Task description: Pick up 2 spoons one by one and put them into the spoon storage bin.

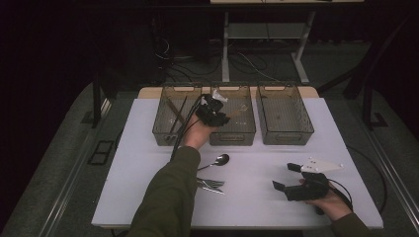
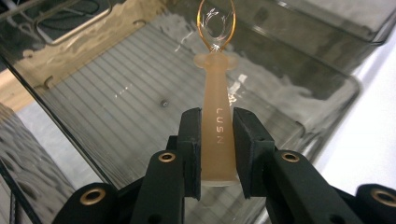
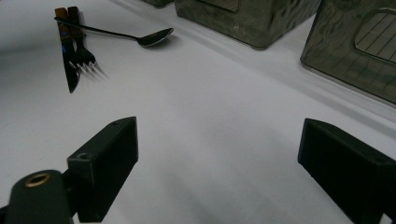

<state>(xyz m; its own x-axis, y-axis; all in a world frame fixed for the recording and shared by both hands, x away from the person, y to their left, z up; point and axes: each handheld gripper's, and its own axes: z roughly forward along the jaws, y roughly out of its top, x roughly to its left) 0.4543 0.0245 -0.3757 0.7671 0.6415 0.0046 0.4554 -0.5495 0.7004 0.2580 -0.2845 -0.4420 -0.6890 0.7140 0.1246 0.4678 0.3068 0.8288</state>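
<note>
High view: white table with three smoky clear bins along the far edge. The left gripper hangs over the middle bin, forearm in an olive sleeve reaching in from below; a pale spoon sticks out from its tip above that bin's floor. The left bin holds a few long dark sticks; the right bin looks bare. Near the sleeve on the table lie a dark spoon and, just beside it, a fork and knife close together. The right gripper rests low on the table at the near right, well apart from the cutlery, jaws spread. Left gripper view: both black jaws clamp the spoon's tan translucent handle, lettering showing between them; the clear bowl points away, above the ribbed floor of the middle bin. Right gripper view: jaws stand wide with nothing between them, bare table beneath; the dark spoon, fork and knife lie far off at upper left, bins beyond.
</note>
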